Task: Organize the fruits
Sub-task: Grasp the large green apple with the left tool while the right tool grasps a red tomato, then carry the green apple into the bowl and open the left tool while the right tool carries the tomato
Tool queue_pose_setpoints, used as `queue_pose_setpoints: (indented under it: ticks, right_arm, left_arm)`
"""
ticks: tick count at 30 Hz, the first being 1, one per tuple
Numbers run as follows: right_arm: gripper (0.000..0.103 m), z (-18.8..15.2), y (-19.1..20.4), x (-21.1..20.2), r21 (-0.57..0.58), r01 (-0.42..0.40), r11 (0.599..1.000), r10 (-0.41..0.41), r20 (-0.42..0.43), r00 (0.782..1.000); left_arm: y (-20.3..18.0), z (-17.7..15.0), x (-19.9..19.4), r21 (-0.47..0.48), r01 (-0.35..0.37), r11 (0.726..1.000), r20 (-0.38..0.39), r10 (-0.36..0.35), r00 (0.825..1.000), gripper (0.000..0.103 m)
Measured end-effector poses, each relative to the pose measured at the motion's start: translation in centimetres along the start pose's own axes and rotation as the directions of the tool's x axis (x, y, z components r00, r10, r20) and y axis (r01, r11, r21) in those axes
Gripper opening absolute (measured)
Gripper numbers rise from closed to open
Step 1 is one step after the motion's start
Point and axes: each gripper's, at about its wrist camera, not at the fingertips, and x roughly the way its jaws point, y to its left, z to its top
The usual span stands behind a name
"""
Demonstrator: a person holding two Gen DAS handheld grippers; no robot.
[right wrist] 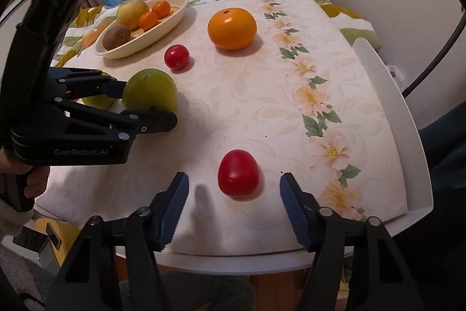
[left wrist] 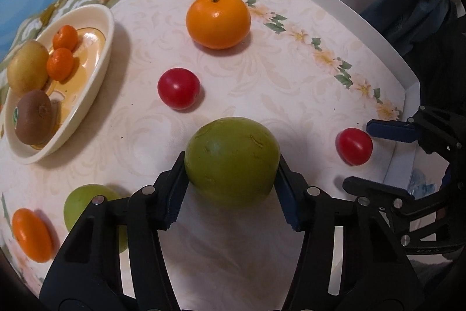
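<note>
My left gripper point(left wrist: 231, 165) is shut on a green apple point(left wrist: 233, 158), seen from the side in the right wrist view point(right wrist: 150, 92). My right gripper point(right wrist: 234, 191) is open, its fingers on either side of a red tomato point(right wrist: 238, 173) and apart from it; in the left wrist view this tomato point(left wrist: 354, 146) lies by the right gripper point(left wrist: 356, 153). A second red tomato point(left wrist: 178, 88) and a large orange point(left wrist: 218, 19) lie further back. A cream bowl point(left wrist: 96, 72) at the left holds a kiwi point(left wrist: 33, 120), a yellow fruit point(left wrist: 27, 70) and two mandarins point(left wrist: 59, 63).
Another green fruit point(left wrist: 84, 204) and a small orange point(left wrist: 32, 235) lie at the near left. The floral cloth covers a white table with a raised rim point(right wrist: 413, 165) at the right. Bedding lies behind the bowl.
</note>
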Motion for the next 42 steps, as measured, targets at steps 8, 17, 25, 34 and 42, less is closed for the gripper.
queue_pose_setpoints:
  ticks: [8,17,25,34,42]
  right_arm:
    - [0.047,0.4,0.2,0.7,-0.012,0.001,1.0,-0.001,-0.014,1.0]
    - [0.027,0.5,0.5,0.8,-0.049,0.024,0.999,-0.025,-0.009,1.0]
    - [0.027,0.7,0.6,-0.3,-0.058,0.026,0.998,-0.026,0.008,1.0]
    - [0.027,1.6,1.9,-3.0,-0.082,0.014,0.997,-0.01,0.047,0.999]
    - [0.027,3.2,3.6,-6.3,-0.114,0.005,0.994,0.005,0.095,0.995]
  left_arm:
    - [0.0,-0.3,-0.1,-0.011,-0.001,1.0,-0.003,0.001,1.0,0.062]
    - [0.1,-0.9,-0.5,-0.042,-0.014,0.999,0.004,0.014,1.0,0.062]
    - [0.4,-1.3,-2.3,-0.064,-0.025,0.998,0.032,0.027,0.999,0.062]
    - [0.9,-1.7,-6.5,-0.115,-0.036,0.993,0.093,0.047,0.995,0.062]
    - [1.8,-2.6,-11.6,-0.201,-0.052,0.978,0.168,0.087,0.982,0.062]
